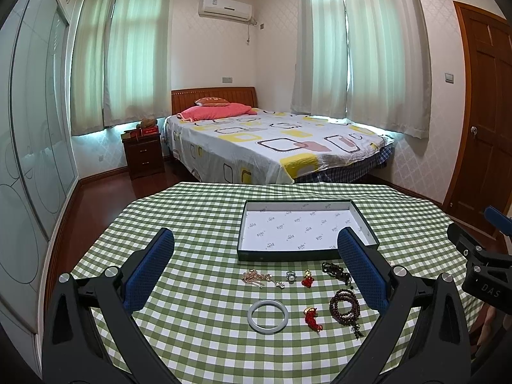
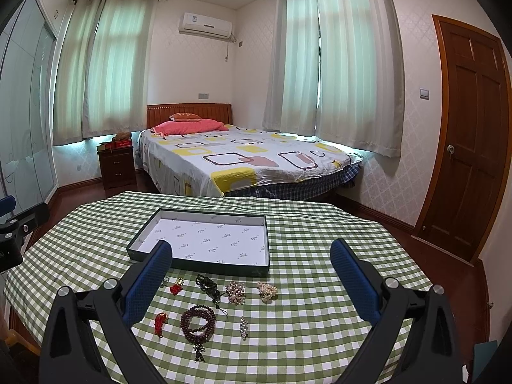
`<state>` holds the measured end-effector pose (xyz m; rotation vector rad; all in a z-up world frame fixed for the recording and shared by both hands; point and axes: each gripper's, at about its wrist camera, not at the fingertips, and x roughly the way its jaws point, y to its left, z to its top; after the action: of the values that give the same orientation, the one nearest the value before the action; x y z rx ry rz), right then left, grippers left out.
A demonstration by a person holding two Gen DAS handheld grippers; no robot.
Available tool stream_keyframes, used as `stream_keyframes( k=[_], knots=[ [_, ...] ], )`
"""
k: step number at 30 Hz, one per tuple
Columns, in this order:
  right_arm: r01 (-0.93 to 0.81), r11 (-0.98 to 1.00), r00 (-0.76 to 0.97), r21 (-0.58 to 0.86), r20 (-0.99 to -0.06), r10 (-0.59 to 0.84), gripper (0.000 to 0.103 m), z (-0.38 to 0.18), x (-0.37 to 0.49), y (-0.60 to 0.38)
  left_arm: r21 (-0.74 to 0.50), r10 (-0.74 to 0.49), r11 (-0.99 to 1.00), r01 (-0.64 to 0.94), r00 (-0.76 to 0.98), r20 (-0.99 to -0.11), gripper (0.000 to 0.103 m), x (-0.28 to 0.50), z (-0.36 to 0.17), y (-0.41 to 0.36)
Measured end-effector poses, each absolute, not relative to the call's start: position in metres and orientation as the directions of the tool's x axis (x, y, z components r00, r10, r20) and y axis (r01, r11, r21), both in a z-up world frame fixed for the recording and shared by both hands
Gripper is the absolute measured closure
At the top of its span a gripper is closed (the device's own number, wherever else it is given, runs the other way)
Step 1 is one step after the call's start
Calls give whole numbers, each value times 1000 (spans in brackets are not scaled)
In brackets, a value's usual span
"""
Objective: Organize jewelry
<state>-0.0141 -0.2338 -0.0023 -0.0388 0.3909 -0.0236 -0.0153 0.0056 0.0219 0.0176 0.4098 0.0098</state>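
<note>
— On the green checked tablecloth (image 1: 198,224), what do we have for a container?

— We have one shallow dark tray (image 1: 305,257) with a white printed lining, and we see nothing lying in it. All the jewelry sits on the cloth on the near side of the tray.

— Which pieces do we make out?

— Just in front of the tray we see a gold chain (image 1: 252,277), a small ring (image 1: 290,276), a red charm (image 1: 308,279) and a black cord bracelet (image 1: 335,270). Nearer to us than those lie a pale jade bangle (image 1: 268,316), a red tassel charm (image 1: 313,316) and dark wooden prayer beads (image 2: 197,321). Right of the cord bracelet, still in front of the tray, we see two pearl clusters (image 2: 236,292) and (image 2: 267,291), and a slim silver brooch (image 2: 244,327) nearer us.

— And our claws?

— Our left gripper (image 1: 256,272) stands spread wide above the cloth, holding and touching nothing. Our right gripper (image 2: 252,280) is equally wide apart and carries nothing.
</note>
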Motion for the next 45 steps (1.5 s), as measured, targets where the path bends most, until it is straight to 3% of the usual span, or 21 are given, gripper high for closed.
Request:
stream_keyframes(
  k=[45],
  knots=[
    [9,999,920,-41,-390,-25,6,-4,-16,-230,8,17,1000,-14,905,-424,3,-12,11,8]
  ],
)
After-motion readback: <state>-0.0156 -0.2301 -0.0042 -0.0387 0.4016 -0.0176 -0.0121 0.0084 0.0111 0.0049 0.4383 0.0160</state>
